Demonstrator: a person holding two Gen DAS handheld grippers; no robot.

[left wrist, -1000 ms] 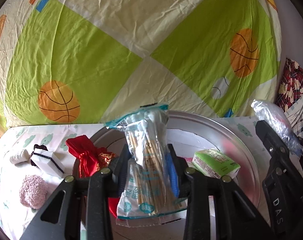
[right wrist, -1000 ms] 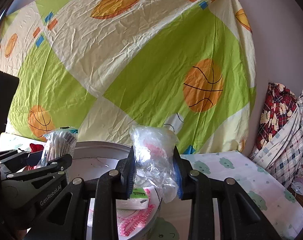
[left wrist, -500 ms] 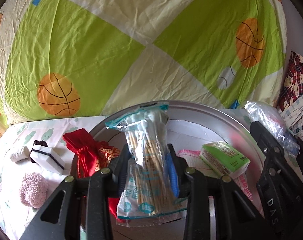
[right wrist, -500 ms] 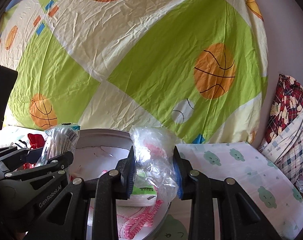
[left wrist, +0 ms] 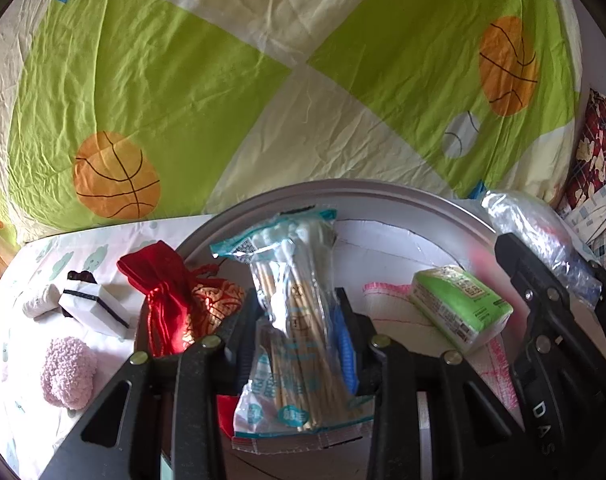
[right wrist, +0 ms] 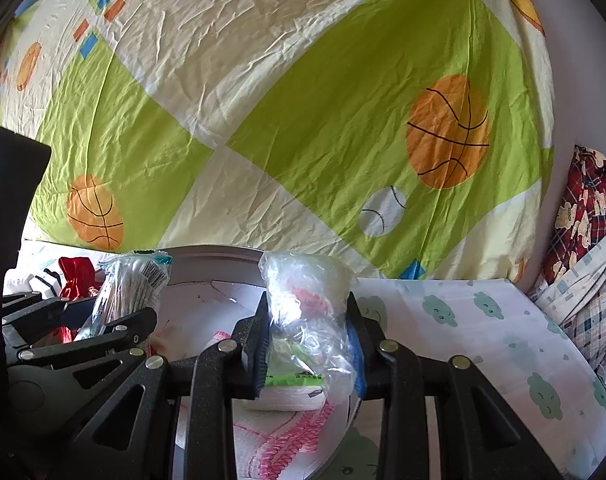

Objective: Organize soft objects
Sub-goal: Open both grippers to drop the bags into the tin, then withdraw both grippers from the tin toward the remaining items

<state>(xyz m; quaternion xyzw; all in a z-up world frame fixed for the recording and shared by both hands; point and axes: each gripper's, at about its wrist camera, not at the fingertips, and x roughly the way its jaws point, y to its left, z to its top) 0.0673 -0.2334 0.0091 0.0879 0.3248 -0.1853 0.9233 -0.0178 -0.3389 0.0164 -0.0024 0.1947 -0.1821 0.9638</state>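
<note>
Hovering over a round metal basin, two hand-held grippers are each carrying a small packet. The left gripper is clamping narrowly on a clear packet of cotton swabs, which is standing upright between the jaws with its top poking above them. The right gripper is squeezing a crumpled clear plastic bag with something pink showing faintly inside; its contents are too blurred to name.

Inside the basin, a green tissue pack is lying on a white cloth with pink stitching, and a red drawstring pouch is leaning against the left inner wall, partly over the rim. Outside the basin, on the patterned sheet to the left, a fuzzy pink sock, a white box with black ribbon and a small white roll are waiting. A green and cream sheet printed with basketballs is hanging behind everything.

Both packets are likely about to be dropped into the basin. Several things could be going wrong from here. The two grippers are sitting close together, so a hasty release could be knocking one against the other. The swab packet is slippery film held near its middle, so it could be sliding or tipping out early and landing on the rim instead of inside. The crumpled bag is springy and could be clinging to a pad as the jaws part.
</note>
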